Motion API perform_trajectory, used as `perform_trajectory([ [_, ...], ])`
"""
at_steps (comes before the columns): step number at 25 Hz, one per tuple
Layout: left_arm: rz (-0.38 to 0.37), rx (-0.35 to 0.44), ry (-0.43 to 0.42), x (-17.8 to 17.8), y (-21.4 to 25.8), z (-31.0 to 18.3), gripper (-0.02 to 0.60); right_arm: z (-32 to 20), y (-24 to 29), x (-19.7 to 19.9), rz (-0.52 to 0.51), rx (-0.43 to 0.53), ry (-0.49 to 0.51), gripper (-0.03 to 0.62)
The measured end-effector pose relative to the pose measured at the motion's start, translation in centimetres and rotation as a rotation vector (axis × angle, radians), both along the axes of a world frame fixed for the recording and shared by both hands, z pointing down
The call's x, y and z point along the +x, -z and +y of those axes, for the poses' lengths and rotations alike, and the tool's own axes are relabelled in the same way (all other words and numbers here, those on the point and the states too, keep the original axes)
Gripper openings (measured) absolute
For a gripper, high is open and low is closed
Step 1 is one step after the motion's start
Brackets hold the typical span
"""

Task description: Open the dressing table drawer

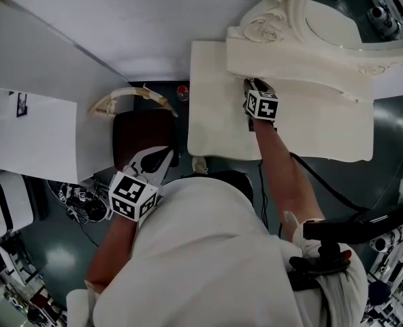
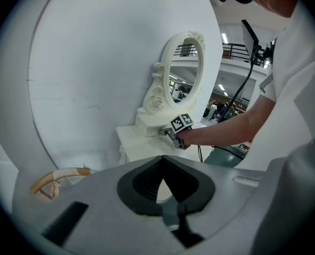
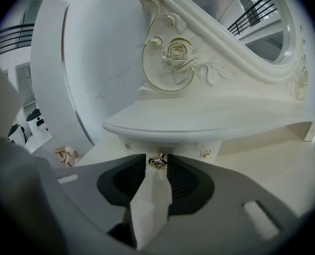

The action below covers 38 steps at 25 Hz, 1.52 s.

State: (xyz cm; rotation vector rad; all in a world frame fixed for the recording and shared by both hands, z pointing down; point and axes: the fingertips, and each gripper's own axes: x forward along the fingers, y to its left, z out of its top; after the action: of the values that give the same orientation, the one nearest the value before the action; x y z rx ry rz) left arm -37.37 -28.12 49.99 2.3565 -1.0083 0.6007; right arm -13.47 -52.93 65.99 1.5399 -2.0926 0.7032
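Two grippers in frame, one working. Right gripper (image 3: 157,167): jaws apart, the small gold knob (image 3: 157,161) sits between the tips. A thin gap seems to show on each side of the knob, so the pads are not clamped on it. Knob belongs to the drawer (image 3: 187,149), a low white front set under the overhanging shelf (image 3: 210,118) at the foot of the mirror (image 3: 266,25). Drawer front is flush with its frame, still closed. Two more gilt fittings flank it, too small to identify. A carved rose scroll (image 3: 174,53) with gilt outline stands above the shelf.

The whole mirror unit stands along the back edge of the bench (image 1: 212,114), against the white wall. In the head view the right forearm reaches across the bench from its front edge, marker cube up.

Left gripper (image 2: 162,161): jaw tips meet, nothing between them. It hangs off the bench's left front corner, well apart from it, beside the person's white shirt (image 1: 215,251) and over the near edge of a dark red seat (image 1: 143,131). A curved tan piece (image 1: 123,99) arches at the seat's far side. A black cable (image 1: 324,182) trails over the grey floor by the bench's front edge.
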Motion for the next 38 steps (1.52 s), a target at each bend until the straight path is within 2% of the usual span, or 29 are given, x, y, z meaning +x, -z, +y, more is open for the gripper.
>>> perform_trajectory([
  [4,0.002,-0.002,0.002,-0.5,-0.3,-0.4,0.002,-0.3,-0.1,0.1,0.017,0.004,-0.017,0.1],
  [13,0.003,-0.009,-0.004,-0.6,-0.8,-0.3,0.003,0.1,-0.2,0.0,0.02,0.004,-0.027,0.097],
  [38,0.013,-0.012,-0.06,2.3,-1.0,1.5,0.003,5.6,-0.5,0.4,0.019,-0.018,0.005,0.097],
])
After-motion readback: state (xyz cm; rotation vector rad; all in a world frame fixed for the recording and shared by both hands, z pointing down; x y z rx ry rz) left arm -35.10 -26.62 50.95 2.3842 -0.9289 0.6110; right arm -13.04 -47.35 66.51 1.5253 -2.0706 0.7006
